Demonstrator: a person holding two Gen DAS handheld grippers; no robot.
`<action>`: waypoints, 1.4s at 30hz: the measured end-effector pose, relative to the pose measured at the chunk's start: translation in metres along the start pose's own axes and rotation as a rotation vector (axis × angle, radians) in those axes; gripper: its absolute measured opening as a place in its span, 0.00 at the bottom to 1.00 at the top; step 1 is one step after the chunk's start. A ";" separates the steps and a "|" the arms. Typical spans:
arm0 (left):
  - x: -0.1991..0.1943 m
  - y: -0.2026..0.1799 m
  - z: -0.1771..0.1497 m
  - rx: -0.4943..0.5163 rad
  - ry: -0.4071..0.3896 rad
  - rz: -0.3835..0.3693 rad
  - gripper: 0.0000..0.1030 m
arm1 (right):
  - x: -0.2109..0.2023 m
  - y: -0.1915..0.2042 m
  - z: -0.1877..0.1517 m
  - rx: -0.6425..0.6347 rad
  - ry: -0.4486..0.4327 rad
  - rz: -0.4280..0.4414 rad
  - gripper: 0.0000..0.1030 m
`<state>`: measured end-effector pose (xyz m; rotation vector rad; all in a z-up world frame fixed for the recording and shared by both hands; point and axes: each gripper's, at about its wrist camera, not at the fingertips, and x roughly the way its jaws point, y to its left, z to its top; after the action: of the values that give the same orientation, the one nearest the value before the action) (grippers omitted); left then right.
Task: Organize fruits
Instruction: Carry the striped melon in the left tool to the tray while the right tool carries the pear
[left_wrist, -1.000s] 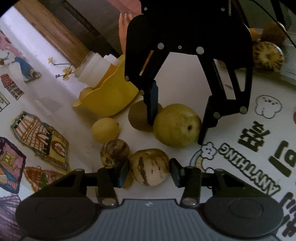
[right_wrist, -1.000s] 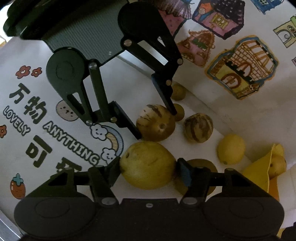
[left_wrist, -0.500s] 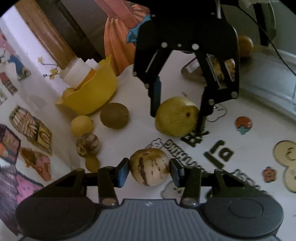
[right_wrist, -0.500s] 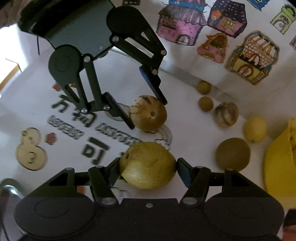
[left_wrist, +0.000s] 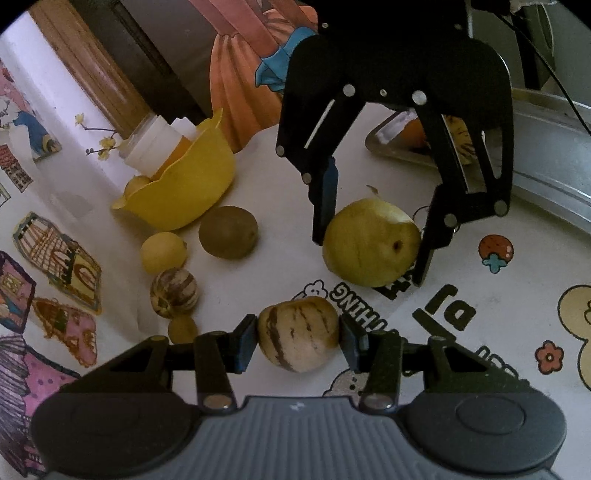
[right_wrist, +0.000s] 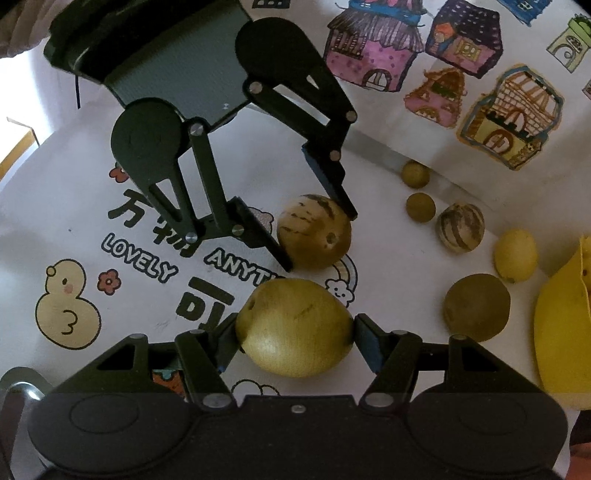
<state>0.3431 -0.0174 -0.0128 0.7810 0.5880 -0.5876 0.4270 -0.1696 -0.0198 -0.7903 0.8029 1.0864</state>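
Gripping a striped melon (left_wrist: 297, 339) at lower centre, the left gripper (left_wrist: 297, 341) has its jaws closed on it; the right gripper (right_wrist: 293, 334) clamps a yellow pear (right_wrist: 294, 331) above the table (left_wrist: 498, 317).

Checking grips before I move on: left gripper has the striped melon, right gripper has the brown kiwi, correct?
Not quite. The right gripper is shut on the yellow-green pear, as the right wrist view shows; the brown kiwi lies on the table. The left gripper does hold the striped melon.
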 end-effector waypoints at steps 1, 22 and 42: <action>0.000 0.000 -0.001 -0.004 -0.003 0.003 0.49 | 0.000 0.001 -0.001 0.000 -0.003 -0.004 0.66; -0.032 0.010 -0.029 -0.697 -0.009 0.107 0.48 | -0.002 0.025 0.000 0.469 0.017 -0.278 0.64; -0.047 0.004 -0.041 -1.028 -0.021 0.192 0.48 | -0.017 0.044 -0.028 0.846 -0.139 -0.361 0.61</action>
<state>0.3025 0.0287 -0.0030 -0.1439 0.6842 -0.0629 0.3758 -0.1894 -0.0258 -0.1221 0.8592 0.3957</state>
